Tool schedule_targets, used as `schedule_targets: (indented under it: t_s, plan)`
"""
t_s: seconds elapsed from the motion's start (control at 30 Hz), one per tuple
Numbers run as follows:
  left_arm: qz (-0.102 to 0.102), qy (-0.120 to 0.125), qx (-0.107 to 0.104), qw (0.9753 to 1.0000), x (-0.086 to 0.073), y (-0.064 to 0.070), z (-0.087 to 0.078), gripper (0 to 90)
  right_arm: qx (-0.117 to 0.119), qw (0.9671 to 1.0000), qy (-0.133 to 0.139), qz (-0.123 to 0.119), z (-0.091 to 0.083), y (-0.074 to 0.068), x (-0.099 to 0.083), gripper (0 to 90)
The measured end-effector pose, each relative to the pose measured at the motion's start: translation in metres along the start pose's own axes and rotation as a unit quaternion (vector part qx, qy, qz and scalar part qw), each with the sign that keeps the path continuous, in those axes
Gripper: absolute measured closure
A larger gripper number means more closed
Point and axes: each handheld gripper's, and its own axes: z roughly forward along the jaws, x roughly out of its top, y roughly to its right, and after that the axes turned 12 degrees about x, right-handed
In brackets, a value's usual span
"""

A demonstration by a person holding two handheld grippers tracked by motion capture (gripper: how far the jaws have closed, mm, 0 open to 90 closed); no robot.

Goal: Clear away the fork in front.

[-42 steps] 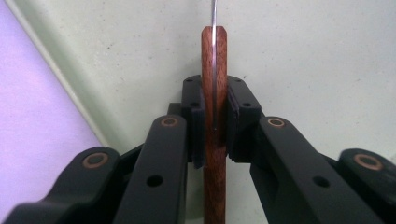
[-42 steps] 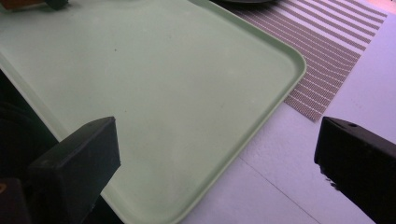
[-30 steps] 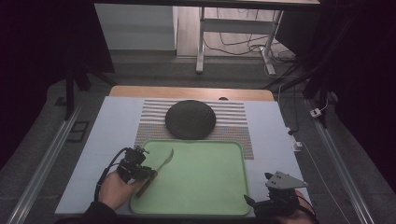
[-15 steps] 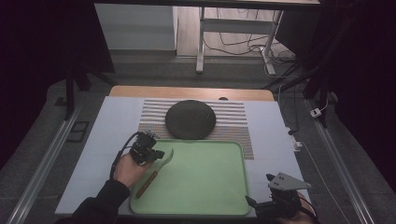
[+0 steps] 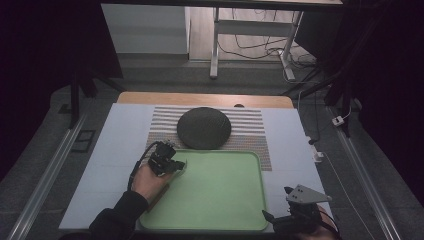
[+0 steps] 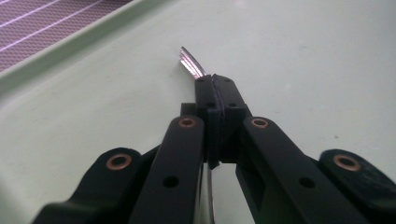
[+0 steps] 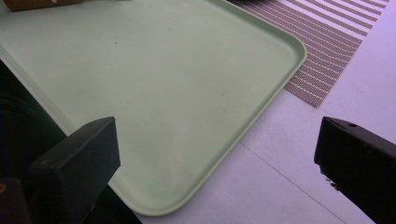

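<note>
A light green tray [image 5: 220, 195] lies on the white table, near the front. My left gripper [image 5: 179, 164] is over the tray's far left corner, held by a hand in a dark sleeve. In the left gripper view its jaws are shut [image 6: 215, 81] on a thin shiny metal blade [image 6: 190, 63] whose curved tip sticks out past them, just above the tray floor [image 6: 303, 56]. A brown wooden piece [image 5: 156, 196] shows under the hand at the tray's left edge. My right gripper [image 5: 276, 202] stands open off the tray's near right corner, its jaws wide apart [image 7: 217, 140] and empty.
A dark round plate [image 5: 204, 128] rests on a striped placemat [image 5: 250, 125] just beyond the tray. The placemat also shows past the tray rim [image 6: 37, 28] and at the upper right [image 7: 336, 42]. White table surface [image 5: 120, 145] flanks the tray on both sides.
My left gripper has moved away from the person and slightly right, from the tray's left edge to its far left corner, still shut on the blade. The right gripper has barely moved.
</note>
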Motion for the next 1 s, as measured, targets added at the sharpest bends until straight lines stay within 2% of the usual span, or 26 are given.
schedule_targets:
  t_s: [0.13,0.27,0.47,0.63,0.73,0.8,0.87,1.0]
  plan:
    - [0.014,-0.004,-0.007,0.9999,0.002,0.010,0.003,88.9,0.001,1.0000,-0.001,0.004,0.000,0.000,0.000,0.0]
    - [0.017,-0.002,-0.008,0.9998,0.003,0.013,0.003,88.9,0.002,1.0000,-0.001,0.005,0.000,0.000,0.000,0.0]
    - [0.032,0.003,-0.029,0.9991,0.005,0.025,0.002,88.9,0.003,1.0000,-0.004,0.003,0.000,0.000,0.000,0.0]
    - [0.051,-0.019,-0.026,0.9982,0.001,0.035,0.015,88.9,0.005,1.0000,-0.005,0.000,0.001,0.000,0.000,0.0]
    - [0.054,-0.026,-0.013,0.9981,-0.002,0.033,0.021,88.9,0.006,1.0000,-0.005,0.000,0.000,0.000,0.000,0.0]
    - [0.041,-0.024,-0.018,0.9987,-0.003,0.029,0.021,88.9,0.006,1.0000,-0.005,0.000,0.000,0.001,0.000,0.0]
    - [0.041,-0.022,-0.005,0.9989,-0.003,0.026,0.020,88.9,0.006,1.0000,-0.005,0.001,0.001,0.001,0.000,0.0]
    - [0.025,-0.024,0.009,0.9994,-0.004,0.015,0.019,88.9,0.006,1.0000,-0.005,0.001,0.001,0.001,0.000,0.0]
